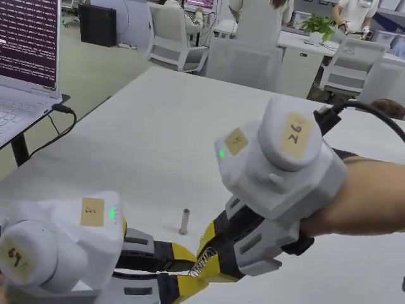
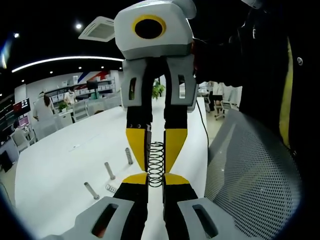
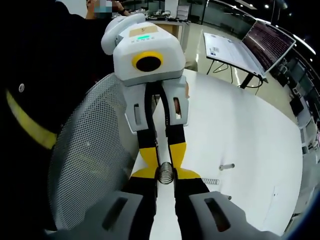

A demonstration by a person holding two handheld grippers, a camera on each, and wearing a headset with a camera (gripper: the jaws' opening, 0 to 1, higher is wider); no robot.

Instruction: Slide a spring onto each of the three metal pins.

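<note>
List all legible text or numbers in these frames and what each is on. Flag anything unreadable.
"26": handwritten sticker on the right hand-held gripper.
"69": second sticker on the left hand-held gripper.
Too small or blurred to read: the laptop screen text, the small label on the right body, the small tag on the left body, and the paper sheet on the desk.

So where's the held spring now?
Low centre of the head view, the spring is pinched between the tips of the left gripper and right gripper, beside an upright metal pin.
</note>
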